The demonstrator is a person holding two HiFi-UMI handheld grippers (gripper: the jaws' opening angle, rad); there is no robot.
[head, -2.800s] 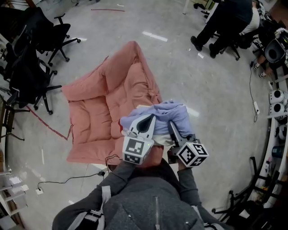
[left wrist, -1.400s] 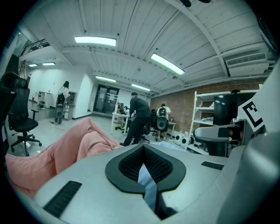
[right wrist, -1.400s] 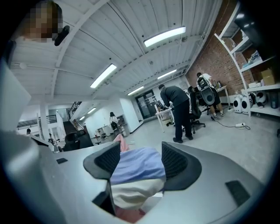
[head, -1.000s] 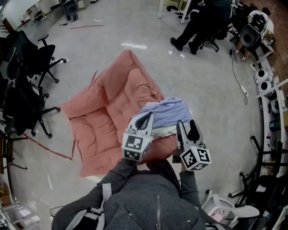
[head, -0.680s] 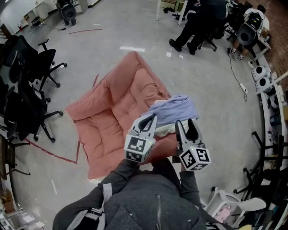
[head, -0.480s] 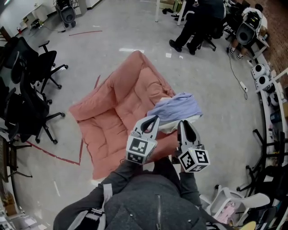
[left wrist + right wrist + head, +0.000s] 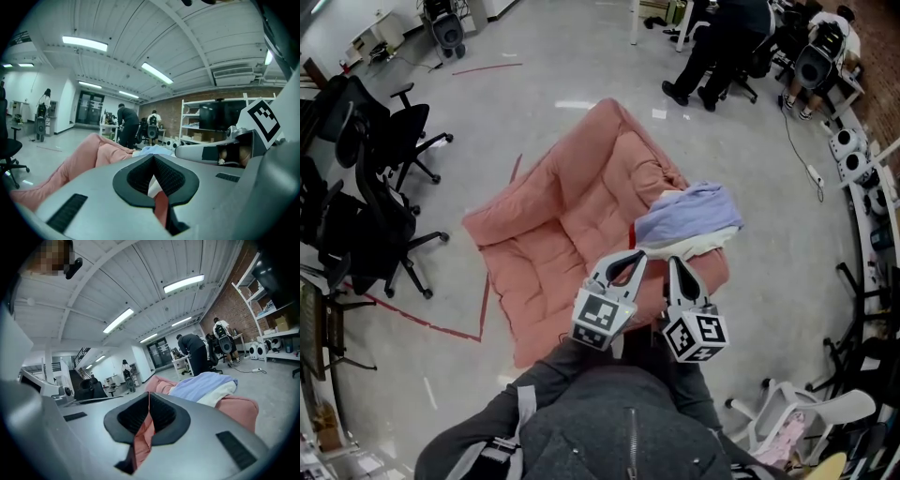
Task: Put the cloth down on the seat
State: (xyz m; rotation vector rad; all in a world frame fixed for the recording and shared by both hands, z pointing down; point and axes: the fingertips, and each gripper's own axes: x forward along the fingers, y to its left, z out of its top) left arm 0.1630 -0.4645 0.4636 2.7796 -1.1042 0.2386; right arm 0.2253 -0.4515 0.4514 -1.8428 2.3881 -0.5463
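A lavender and cream cloth (image 7: pixel 689 216) lies bunched on the right side of the pink cushioned floor seat (image 7: pixel 562 225). Neither gripper touches it. My left gripper (image 7: pixel 637 255) is shut and empty, held back over the seat's near edge, short of the cloth. Beside it, my right gripper (image 7: pixel 672 262) is shut with nothing in it. In the right gripper view, the cloth (image 7: pixel 206 383) rests on the pink seat (image 7: pixel 239 406) beyond the closed right gripper (image 7: pixel 149 397). In the left gripper view, the closed left gripper (image 7: pixel 153 159) points over the seat (image 7: pixel 70 168) toward the cloth (image 7: pixel 152 150).
Black office chairs (image 7: pixel 384 206) stand at the left. People (image 7: pixel 722 47) work at desks at the far right. A white chair (image 7: pixel 806 417) is at the lower right. A red tape line (image 7: pixel 412 319) runs on the grey floor left of the seat.
The cloth, earlier held up by both grippers, now lies on the seat. Both grippers have drawn back from it, and the right jaws have gone from open to shut.
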